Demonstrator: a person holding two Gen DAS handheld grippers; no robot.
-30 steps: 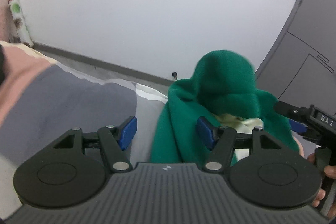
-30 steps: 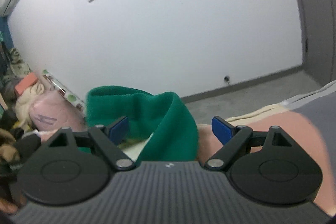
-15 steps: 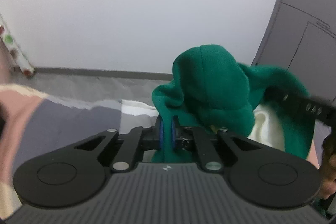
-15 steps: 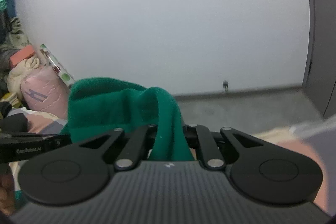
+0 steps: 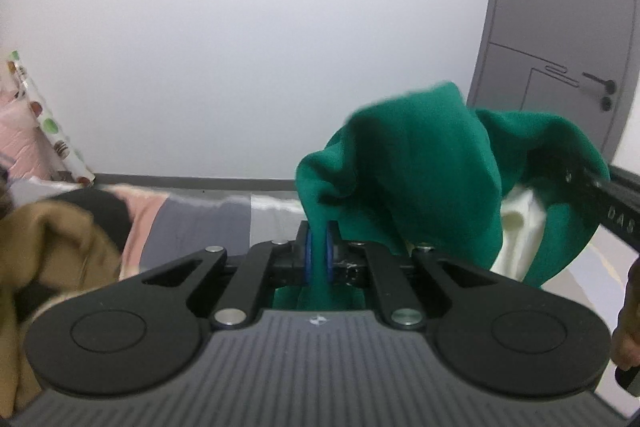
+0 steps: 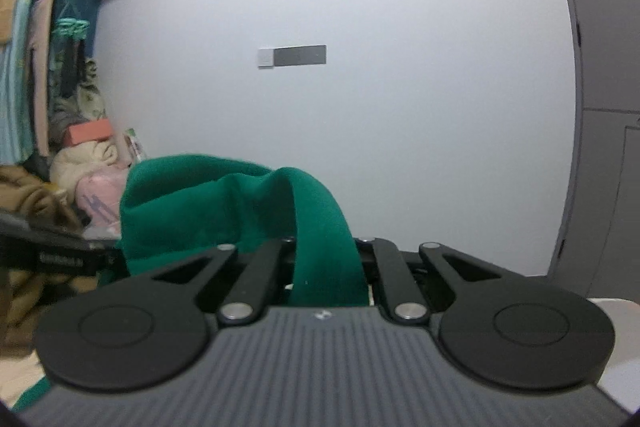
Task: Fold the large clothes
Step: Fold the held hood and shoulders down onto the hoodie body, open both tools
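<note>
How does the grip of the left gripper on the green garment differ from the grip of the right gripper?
The left gripper shows its blue pads pressing a thin fold of the green garment; on the right gripper a broader band of cloth hides the pads. Beside the left gripper the garment's pale lining shows; beside the right gripper only green cloth shows. Both are shut on the same garment, held up.

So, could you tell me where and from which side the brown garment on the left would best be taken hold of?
Probably at its raised ridge of folds, coming from above. The brown garment lies crumpled in a heap on the bed, with no edge or corner showing, so the bunched top is the only part to pinch. Both grippers, the left gripper and the right gripper, are shut on the green garment.
</note>
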